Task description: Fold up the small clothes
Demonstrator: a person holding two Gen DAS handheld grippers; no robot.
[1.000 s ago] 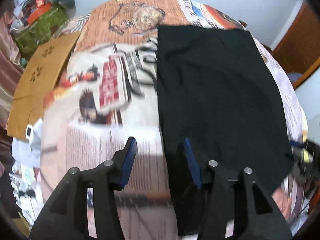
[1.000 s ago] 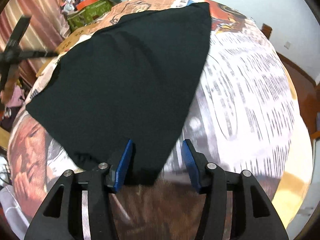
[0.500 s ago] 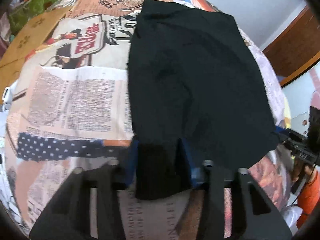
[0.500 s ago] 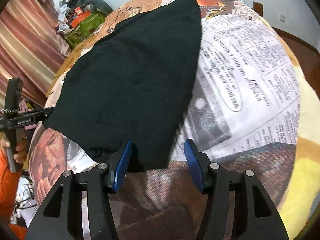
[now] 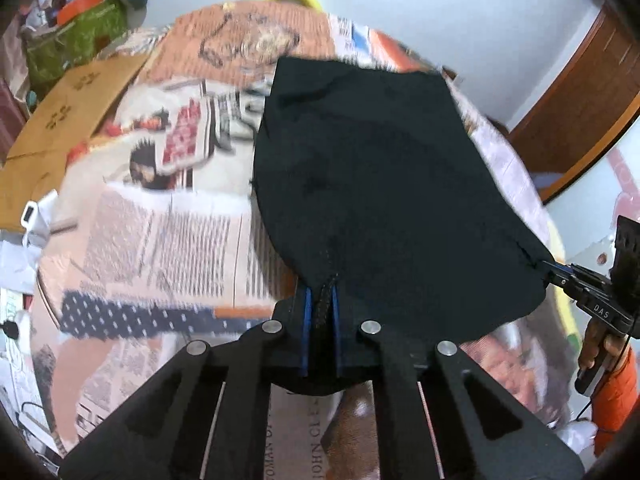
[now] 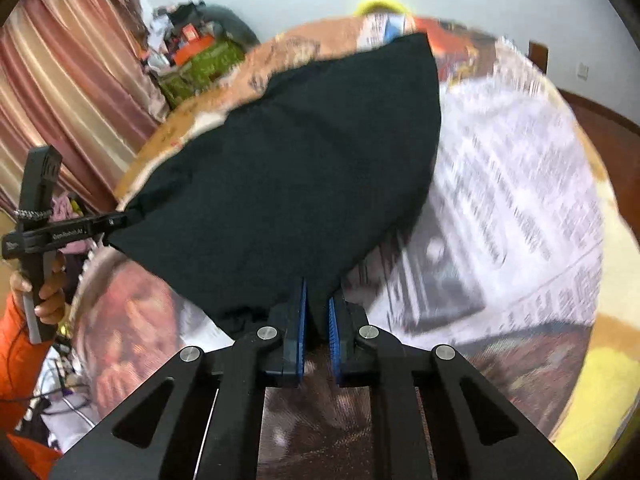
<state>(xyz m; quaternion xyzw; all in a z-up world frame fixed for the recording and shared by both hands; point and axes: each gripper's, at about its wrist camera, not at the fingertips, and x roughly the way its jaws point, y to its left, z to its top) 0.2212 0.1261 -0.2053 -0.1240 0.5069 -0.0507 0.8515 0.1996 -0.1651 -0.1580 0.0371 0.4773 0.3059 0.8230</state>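
Note:
A black garment [image 5: 380, 180] lies spread on a bed cover printed like newspaper [image 5: 160, 240]. In the left wrist view my left gripper [image 5: 320, 292] has its jaws closing on the garment's near left corner, and a bunched fold is pinched between the blue pads [image 5: 307, 320]. In the right wrist view my right gripper [image 6: 316, 292] is shut on the near right corner of the same garment [image 6: 300, 168]. Each view shows the other gripper at the far corner: the right gripper [image 5: 560, 270] and the left gripper [image 6: 116, 220]. The near edge is stretched between them.
A cardboard sheet [image 5: 72, 112] and a green box [image 5: 76, 44] with clutter sit at the far left. A wooden door [image 5: 580, 100] stands at the right and a striped curtain [image 6: 72, 80] at the left. A hand in an orange sleeve [image 6: 48, 288] holds the left gripper.
Both grippers closed onto the garment's near corners, where before they stood open over them. The near edge has lifted and pulled taut between them.

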